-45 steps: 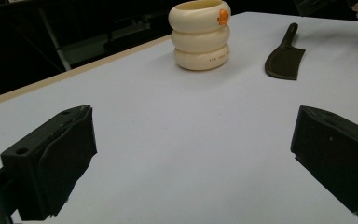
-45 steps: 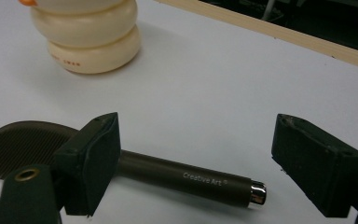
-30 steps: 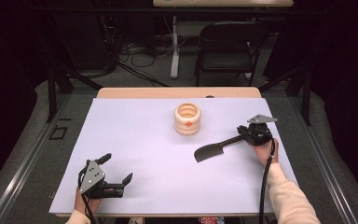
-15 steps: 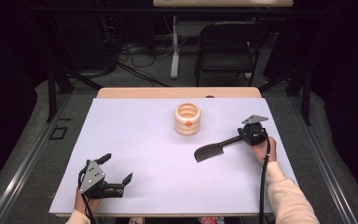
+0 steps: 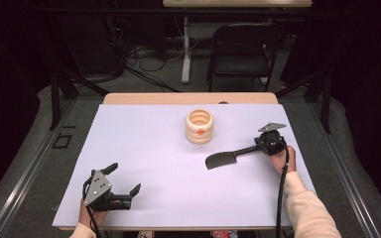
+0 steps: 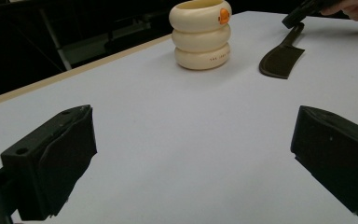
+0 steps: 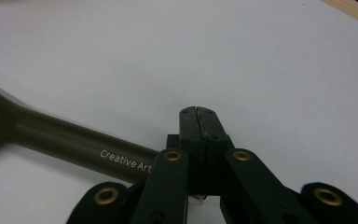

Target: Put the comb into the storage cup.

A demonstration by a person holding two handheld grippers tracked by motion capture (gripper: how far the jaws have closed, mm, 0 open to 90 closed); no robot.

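Right gripper fully closed on spatula handle end only; blade far out front, likely to droop or twist on lift.

Black tools and a cream holder on a pale lilac counter

The spatula is dark brown-black, its handle printed with small white lettering; the ringed holder is cream with an orange dot and tiny dark text. The counter is plain pale lilac with a light wood edge. Both the left gripper and right gripper are black, each with a grey plate.
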